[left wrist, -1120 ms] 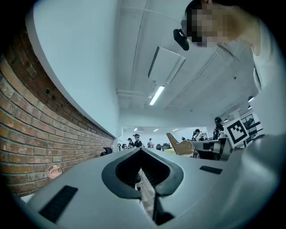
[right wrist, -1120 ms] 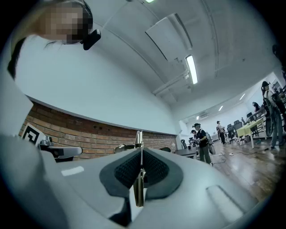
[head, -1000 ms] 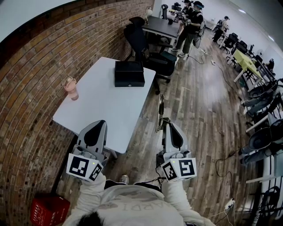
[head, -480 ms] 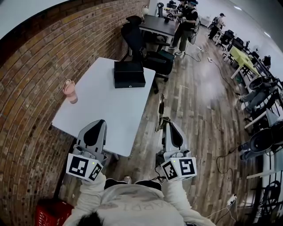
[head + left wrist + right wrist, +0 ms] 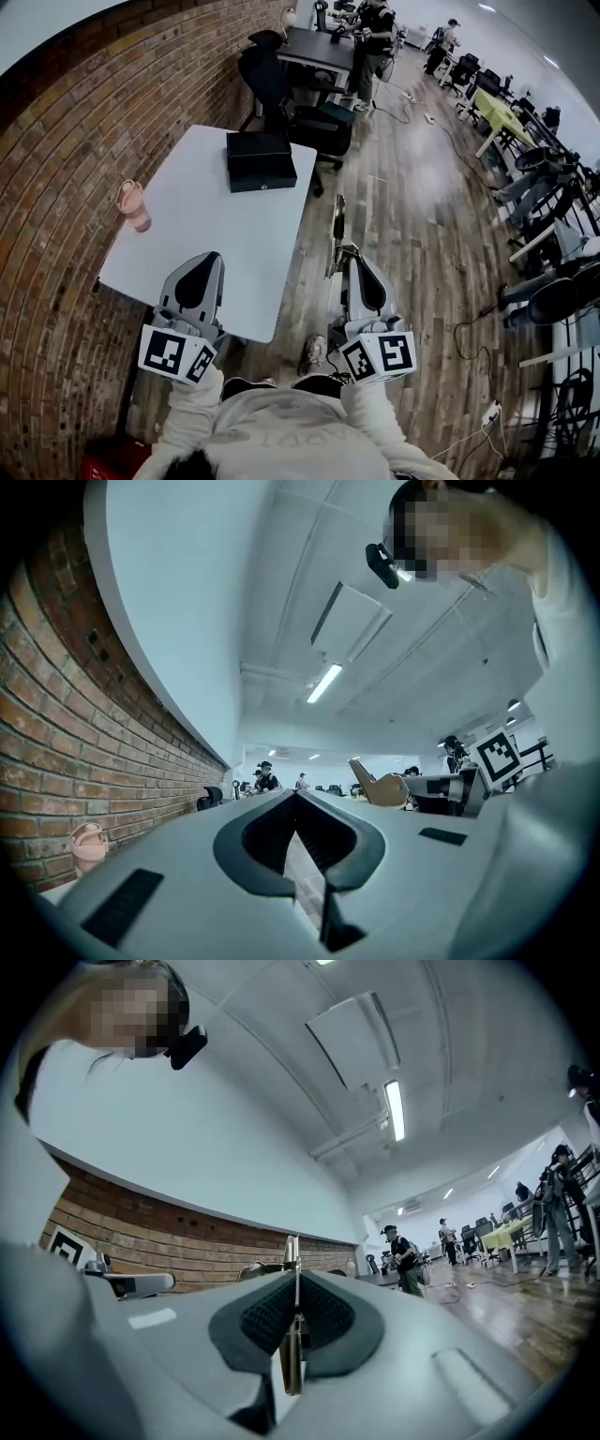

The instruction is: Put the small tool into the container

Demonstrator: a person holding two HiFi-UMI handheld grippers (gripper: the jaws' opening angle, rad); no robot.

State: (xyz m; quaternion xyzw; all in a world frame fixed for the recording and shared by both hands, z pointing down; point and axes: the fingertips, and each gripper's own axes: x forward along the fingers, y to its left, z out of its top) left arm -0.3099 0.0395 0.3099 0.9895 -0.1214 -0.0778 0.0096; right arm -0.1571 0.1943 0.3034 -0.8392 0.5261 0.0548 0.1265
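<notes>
A black box [image 5: 261, 159], the container, sits at the far end of the white table [image 5: 216, 244]. My right gripper [image 5: 352, 264] is over the wooden floor beside the table's right edge, shut on a thin brass-coloured tool [image 5: 335, 236] that sticks out forward past its tips. In the right gripper view the tool [image 5: 292, 1340] stands as a narrow strip clamped between the pads of the right gripper [image 5: 292, 1277]. My left gripper [image 5: 201, 261] hovers over the table's near edge, shut and empty. In the left gripper view the left gripper [image 5: 295, 797] has its tips together.
A pink cup [image 5: 133, 204] stands at the table's left edge by the brick wall [image 5: 56, 150]. Black office chairs [image 5: 281, 84] and a dark desk [image 5: 314, 49] with people stand beyond the table. More chairs and floor cables lie at the right.
The table and the black box have slid left and nearer in the head view as I walk up. Both grippers keep their pose; the tool stays clamped.
</notes>
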